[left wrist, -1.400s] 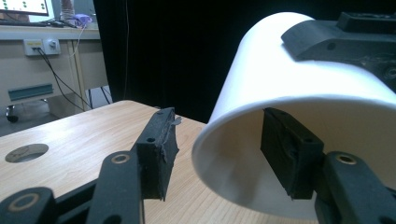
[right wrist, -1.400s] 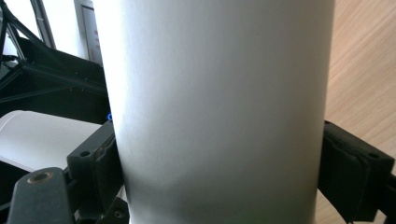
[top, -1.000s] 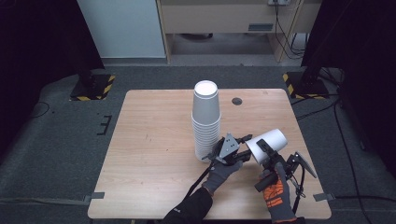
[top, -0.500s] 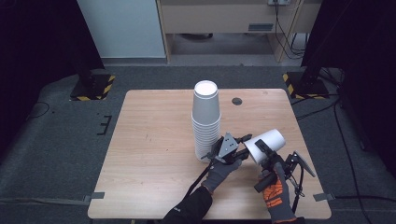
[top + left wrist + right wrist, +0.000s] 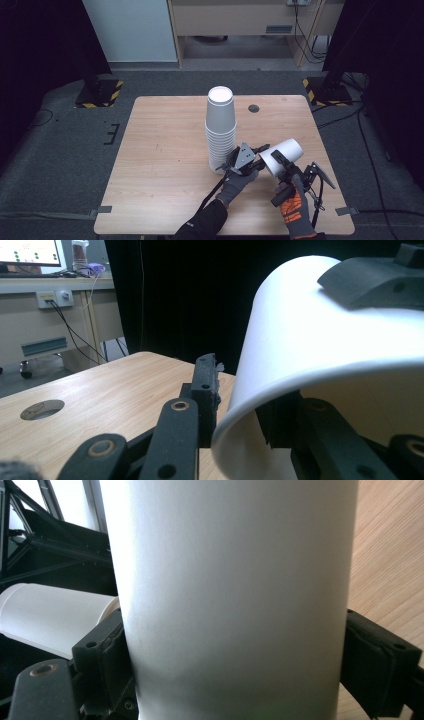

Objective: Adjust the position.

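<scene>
High view: table (image 5: 165,165) evenly lit from overhead, surroundings at 9 and 3 o'clock nearly black, shadows soft. Left gripper view: white cup (image 5: 320,355) bright, near jaws blurred at 6 o'clock. Right gripper view: cup fills close, soft focus, slight edge shading.

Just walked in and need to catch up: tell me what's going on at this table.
A person works at a wooden table with a gripper in each hand. The right gripper is clamped around the wall of a single white paper cup, held tipped on its side above the table. The left gripper has its jaws at that cup's rim, one inside and one outside, and they have just been closing. A tall stack of upside-down white cups stands beside them.
</scene>
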`<state>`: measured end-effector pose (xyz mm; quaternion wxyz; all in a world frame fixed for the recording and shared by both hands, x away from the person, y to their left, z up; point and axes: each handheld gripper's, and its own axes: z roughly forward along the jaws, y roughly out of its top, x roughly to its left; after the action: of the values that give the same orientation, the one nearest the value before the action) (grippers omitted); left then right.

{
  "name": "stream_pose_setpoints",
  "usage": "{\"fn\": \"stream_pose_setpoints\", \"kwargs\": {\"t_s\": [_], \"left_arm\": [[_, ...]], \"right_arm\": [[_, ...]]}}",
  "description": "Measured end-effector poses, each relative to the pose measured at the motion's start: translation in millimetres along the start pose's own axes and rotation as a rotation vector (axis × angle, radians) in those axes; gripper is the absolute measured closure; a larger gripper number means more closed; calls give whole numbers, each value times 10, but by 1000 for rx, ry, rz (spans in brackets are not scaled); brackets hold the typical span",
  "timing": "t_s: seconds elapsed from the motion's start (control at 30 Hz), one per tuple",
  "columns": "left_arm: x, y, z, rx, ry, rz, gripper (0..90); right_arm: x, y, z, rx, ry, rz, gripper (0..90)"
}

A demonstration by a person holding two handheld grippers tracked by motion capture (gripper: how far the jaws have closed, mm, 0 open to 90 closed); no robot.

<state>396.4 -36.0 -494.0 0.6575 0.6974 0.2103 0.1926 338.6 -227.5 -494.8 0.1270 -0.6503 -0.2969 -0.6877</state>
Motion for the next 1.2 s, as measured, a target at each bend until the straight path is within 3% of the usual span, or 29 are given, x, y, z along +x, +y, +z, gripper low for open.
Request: {"fn": "stream_pose_setpoints", "kwargs": {"t_s": [0.43,0.7,0.93,1.2], "left_arm": [[16,4,-16,-9,-3,-27,850],[40,-5,-40,-2,-12,-29,857],[57,5,-78,9,-33,-38,861],[64,16,-118,35,-44,-25,861]], "right_arm": [[-18,37,-16,-16,7,1,135],[-31,49,6,5,13,-15,129],[-14,88,23,28,26,-76,138],[-20,105,30,41,24,-88,142]]}}
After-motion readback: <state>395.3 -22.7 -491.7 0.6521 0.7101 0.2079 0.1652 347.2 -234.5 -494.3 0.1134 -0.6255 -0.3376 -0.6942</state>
